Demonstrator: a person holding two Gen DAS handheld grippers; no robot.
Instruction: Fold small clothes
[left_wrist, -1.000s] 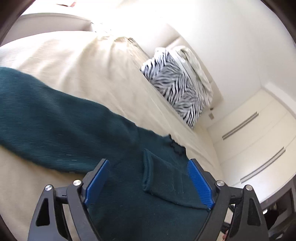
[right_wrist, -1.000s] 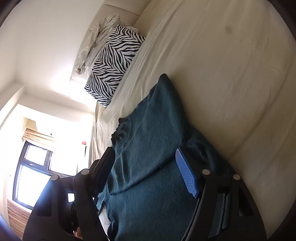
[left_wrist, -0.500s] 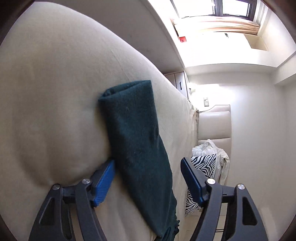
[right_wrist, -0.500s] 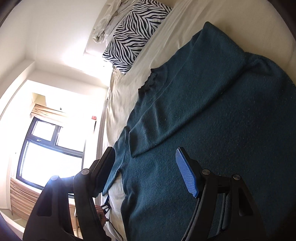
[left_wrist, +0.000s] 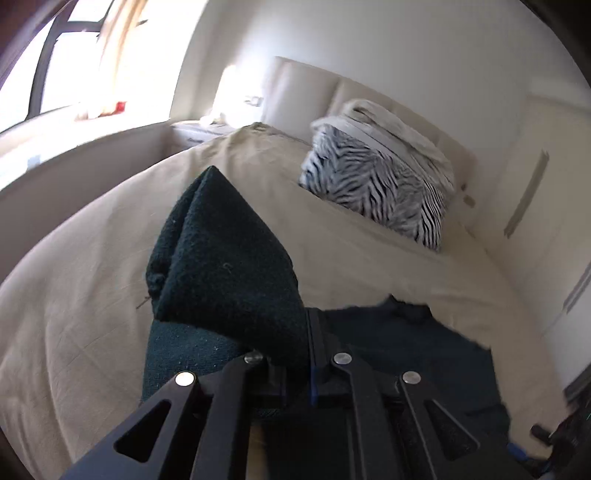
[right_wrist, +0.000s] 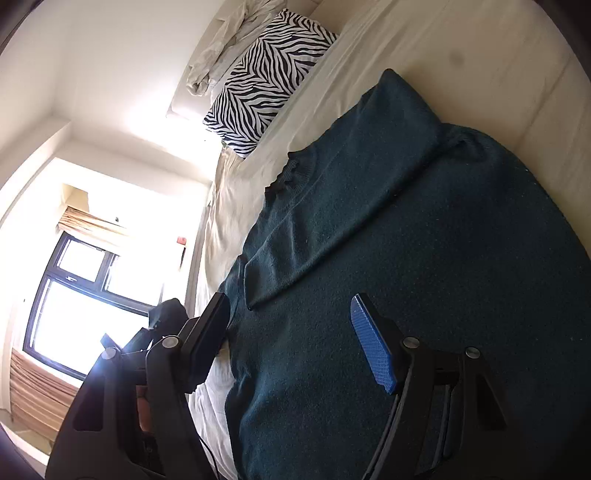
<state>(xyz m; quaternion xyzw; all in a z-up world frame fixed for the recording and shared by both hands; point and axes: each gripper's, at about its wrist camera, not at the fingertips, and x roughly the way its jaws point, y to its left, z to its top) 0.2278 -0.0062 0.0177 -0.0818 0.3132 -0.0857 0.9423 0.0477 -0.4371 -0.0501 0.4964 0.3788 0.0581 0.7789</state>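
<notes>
A dark teal knit sweater (right_wrist: 406, 258) lies flat on the cream bed sheet (right_wrist: 461, 44), one sleeve (right_wrist: 332, 221) folded across its body. My left gripper (left_wrist: 295, 354) is shut on the other sleeve (left_wrist: 221, 266) and holds its cuff end lifted off the bed; the sweater body (left_wrist: 413, 354) lies to the right below it. My right gripper (right_wrist: 291, 332) is open and empty, hovering just over the sweater's lower body. The left gripper also shows at the lower left of the right wrist view (right_wrist: 162, 325).
A zebra-print pillow (left_wrist: 376, 188) with crumpled pale bedding (left_wrist: 391, 122) on it sits at the padded headboard (left_wrist: 314, 85). A window (right_wrist: 74, 306) is past the bed's far side. Closet doors (left_wrist: 546, 192) stand on the right.
My left gripper has closed on the sleeve and lifted it off the sheet, swinging toward the headboard. My right gripper stays open over the sweater, shifted slightly.
</notes>
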